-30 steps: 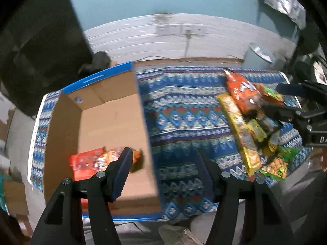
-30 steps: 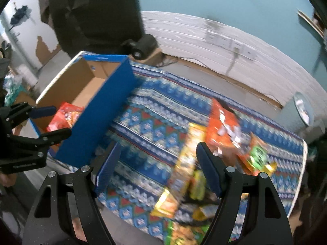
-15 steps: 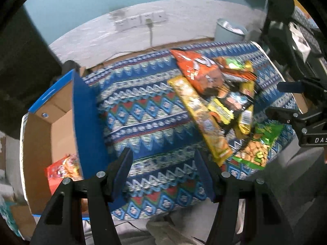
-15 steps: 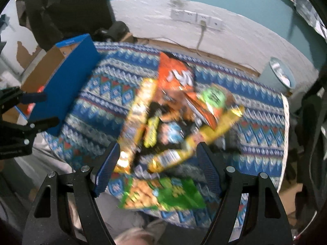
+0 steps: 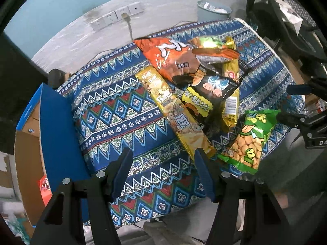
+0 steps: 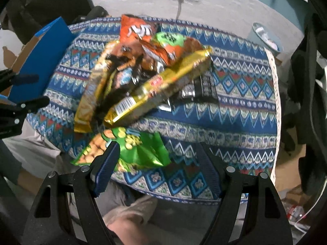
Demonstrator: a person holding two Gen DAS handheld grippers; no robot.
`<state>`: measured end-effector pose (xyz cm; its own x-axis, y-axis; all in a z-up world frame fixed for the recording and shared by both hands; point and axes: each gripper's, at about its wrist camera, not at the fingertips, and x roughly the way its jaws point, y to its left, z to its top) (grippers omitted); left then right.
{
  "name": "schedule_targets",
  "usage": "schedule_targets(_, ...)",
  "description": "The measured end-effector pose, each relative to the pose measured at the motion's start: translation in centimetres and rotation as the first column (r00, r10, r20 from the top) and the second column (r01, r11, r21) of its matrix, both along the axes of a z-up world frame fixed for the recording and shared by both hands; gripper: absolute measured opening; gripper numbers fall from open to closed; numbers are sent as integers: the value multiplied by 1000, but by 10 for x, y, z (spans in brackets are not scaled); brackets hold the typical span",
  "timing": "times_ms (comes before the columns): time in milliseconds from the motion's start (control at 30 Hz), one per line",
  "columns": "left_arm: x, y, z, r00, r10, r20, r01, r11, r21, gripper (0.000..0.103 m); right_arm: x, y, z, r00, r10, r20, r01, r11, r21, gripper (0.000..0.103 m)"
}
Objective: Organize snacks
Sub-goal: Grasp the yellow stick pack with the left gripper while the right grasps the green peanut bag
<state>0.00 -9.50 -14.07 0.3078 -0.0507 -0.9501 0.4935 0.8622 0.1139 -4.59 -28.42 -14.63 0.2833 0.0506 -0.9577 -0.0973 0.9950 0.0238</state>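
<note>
A table covered with a blue patterned cloth point(image 5: 126, 110) carries the goods. A cardboard box point(image 5: 55, 122) with blue outer walls stands at its left end; a red packet point(image 5: 44, 187) lies inside. A heap of snacks sits right of centre: an orange bag point(image 5: 169, 59) at the far side, a long yellow pack point(image 5: 173, 110) laid diagonally, a black bag point(image 5: 214, 85) and a gold pack point(image 6: 161, 85) overlapping. A green peanut bag point(image 5: 249, 138) lies at the near edge, overhanging it.
</note>
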Motion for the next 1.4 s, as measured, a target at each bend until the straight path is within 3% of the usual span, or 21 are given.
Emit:
schedule_targets(133,3,-1,-7,1000,7,-24,-7,1000,4,64,-4,-4,-7,1000,2,-28,-1,1000,6,77)
schedule_targets(400,7,-1,-10,999,12,-32,-12,1000,1,64,4,-4,-36,993,-1,-122,-10,996,-88,77)
schedule_targets(833,13,2,-14,998,22,-52,-23,1000,-7,64,51,-42,-61,985,-155,-77,127,951,-280,77)
schedule_targets(1067,21,0,-22,998,31,-54,-31,1000,0,69,65,-71,-53,966,-259,-23,249,946,-207,77)
schedule_targets(1400,43,-1,-43,984,119,-132,-128,990,-63,73,45,-31,-13,976,-216,26,216,976,15,77)
